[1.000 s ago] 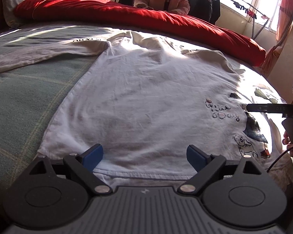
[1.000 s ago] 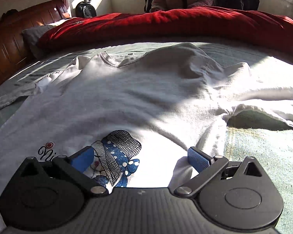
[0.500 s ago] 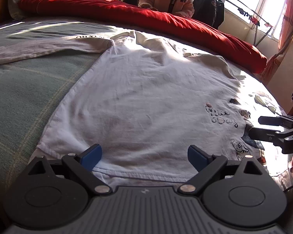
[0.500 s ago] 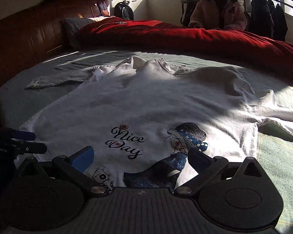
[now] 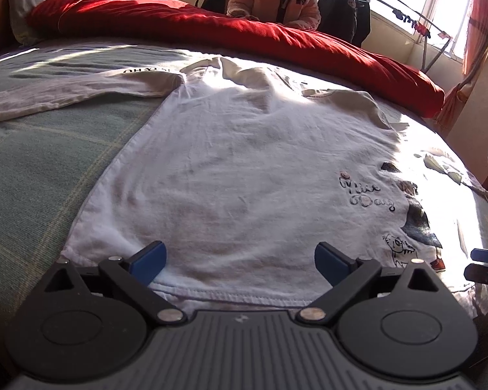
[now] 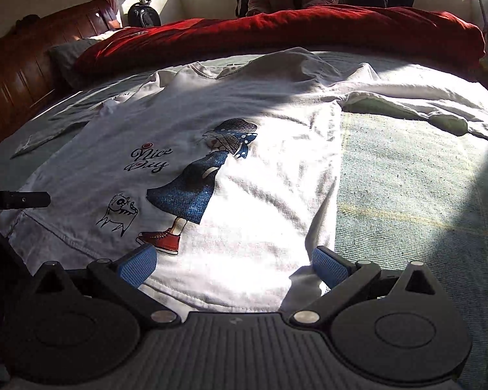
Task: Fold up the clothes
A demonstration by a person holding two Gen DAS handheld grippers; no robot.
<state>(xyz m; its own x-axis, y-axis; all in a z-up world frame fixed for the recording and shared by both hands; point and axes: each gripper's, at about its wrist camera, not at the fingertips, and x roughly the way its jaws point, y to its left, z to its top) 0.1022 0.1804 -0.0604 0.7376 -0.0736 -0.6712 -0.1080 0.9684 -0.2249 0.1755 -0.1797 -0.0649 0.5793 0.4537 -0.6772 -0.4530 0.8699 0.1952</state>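
A white long-sleeved shirt (image 5: 237, 169) lies spread flat on the bed, print side up, with "Nice Day" lettering and a girl in a blue dress (image 6: 195, 188). Its bottom hem runs just in front of both grippers. My left gripper (image 5: 239, 261) is open over the hem near the shirt's left corner, holding nothing. Over the hem at the shirt's right side my right gripper (image 6: 232, 265) is open too, and empty. One sleeve (image 5: 65, 94) stretches out to the left; the other sleeve (image 6: 423, 100) lies crumpled to the right. Each gripper's tip shows at the edge of the other's view.
A green bedspread (image 6: 406, 188) covers the bed. A red duvet (image 5: 244, 35) is bunched along the far side, with a grey pillow (image 5: 22, 3) and a wooden headboard (image 6: 19, 71). A person in a beige jacket (image 5: 276, 0) sits beyond the bed by a clothes rack.
The right gripper has swung and pulled back, so the whole print and the hem now show. The left gripper has barely shifted. Both stay open.
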